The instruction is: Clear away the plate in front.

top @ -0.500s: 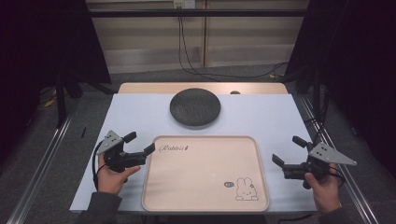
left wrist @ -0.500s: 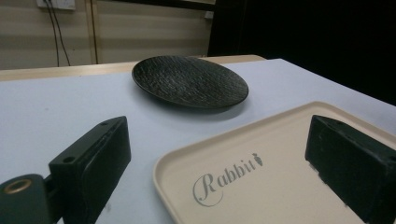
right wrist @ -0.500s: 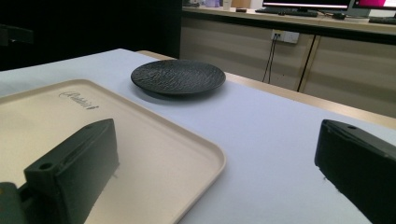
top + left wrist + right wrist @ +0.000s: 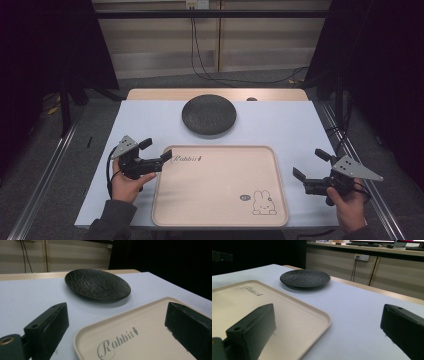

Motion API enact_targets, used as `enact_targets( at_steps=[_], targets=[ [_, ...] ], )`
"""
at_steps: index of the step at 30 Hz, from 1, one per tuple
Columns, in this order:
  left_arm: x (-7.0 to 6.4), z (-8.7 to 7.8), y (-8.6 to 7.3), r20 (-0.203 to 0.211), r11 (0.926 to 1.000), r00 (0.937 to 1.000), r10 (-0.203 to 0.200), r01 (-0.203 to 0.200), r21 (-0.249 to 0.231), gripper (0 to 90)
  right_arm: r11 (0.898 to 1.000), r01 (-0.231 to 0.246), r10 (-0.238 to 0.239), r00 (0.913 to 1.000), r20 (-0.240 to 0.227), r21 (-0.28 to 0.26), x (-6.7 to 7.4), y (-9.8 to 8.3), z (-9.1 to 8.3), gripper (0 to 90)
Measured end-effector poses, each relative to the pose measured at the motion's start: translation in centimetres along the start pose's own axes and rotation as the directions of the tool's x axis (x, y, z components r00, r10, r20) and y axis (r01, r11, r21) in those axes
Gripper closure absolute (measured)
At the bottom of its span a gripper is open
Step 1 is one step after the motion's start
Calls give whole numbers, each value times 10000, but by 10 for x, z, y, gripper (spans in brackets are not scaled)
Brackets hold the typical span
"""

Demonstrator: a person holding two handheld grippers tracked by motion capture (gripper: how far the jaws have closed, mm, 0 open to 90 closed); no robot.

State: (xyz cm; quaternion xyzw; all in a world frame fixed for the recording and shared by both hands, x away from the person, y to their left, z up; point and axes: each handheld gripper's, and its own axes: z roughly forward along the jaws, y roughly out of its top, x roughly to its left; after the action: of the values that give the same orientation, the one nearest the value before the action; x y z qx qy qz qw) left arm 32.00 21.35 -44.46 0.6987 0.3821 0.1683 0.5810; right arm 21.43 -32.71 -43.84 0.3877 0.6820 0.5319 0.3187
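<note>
High view: nothing looks started; the beige rabbit tray and black textured plate lie bare, apparently untouched, while left gripper and right gripper gape wide, empty.

Two grippers are held wide at either side of a cream tray on a pale table.

A cream rectangular tray with rounded corners, printed with a rabbit figure and the word "Rabbit", is seen lying flat on the near half of the white-topped table. Beyond it, apart from its far edge, a dark round textured plate is set. The left gripper is held at the tray's near-left corner, jaws spread, one jaw tip just at the tray's rim. The right gripper is held off the tray's right edge, clear of it, jaws likewise parted. Cables are seen on the floor behind.
</note>
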Motion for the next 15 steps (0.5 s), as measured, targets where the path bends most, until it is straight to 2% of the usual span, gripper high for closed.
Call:
enact_targets(
  at_steps=[5,9,10,12,14,15],
  targets=[
    [-1,7,6,-97,9999,9999,72,-71,121,51,9998,-22,21,10000,20,202,1,-3,2,0],
    [1,15,12,1,9999,10000,-91,91,46,55,9998,-37,39,10000,-91,179,2,-3,2,0],
    [2,17,14,-41,9999,10000,-51,51,154,56,9999,-32,33,10000,-44,161,2,-3,1,0],
    [2,21,16,-77,9998,9998,-204,204,44,56,9997,-62,61,10000,43,222,2,-3,-1,0],
    [5,24,17,28,9998,9999,-121,120,184,58,9998,-33,32,10000,31,206,2,-4,-3,0],
    [5,26,18,-79,9997,9998,-172,173,170,59,9997,-56,56,10000,15,220,3,-4,-3,0]
  ],
)
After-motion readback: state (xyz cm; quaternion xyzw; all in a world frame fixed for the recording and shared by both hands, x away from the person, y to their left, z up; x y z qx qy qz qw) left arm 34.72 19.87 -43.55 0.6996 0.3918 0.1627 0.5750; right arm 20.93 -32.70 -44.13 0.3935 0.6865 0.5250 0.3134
